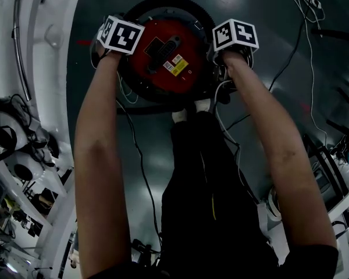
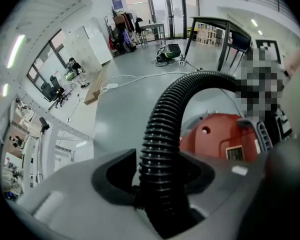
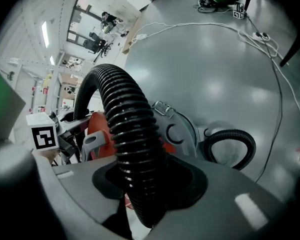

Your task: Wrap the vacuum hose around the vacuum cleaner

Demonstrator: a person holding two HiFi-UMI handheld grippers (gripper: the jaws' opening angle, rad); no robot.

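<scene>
The vacuum hose (image 2: pixel 162 129) is black, ribbed and flexible. It arches out of each pair of tongs in a hoop. The left tongs (image 2: pixel 160 194) stand apart round it, with a gap showing on one side of the hose; the right tongs (image 3: pixel 145 184) are clamped on it. Between the two tongs sits the vacuum cleaner (image 1: pixel 168 51) — a round drum with a smooth red top, a yellow label and a black rim, on the glossy grey floor (image 3: pixel 215 74). Beyond the right tongs another stretch of hose curls on the floor. A thin white cable (image 3: pixel 190 26) trails farther off — well apart from the tongs. The person's black trousers (image 1: pixel 203 185) stand just behind the cleaner.
</scene>
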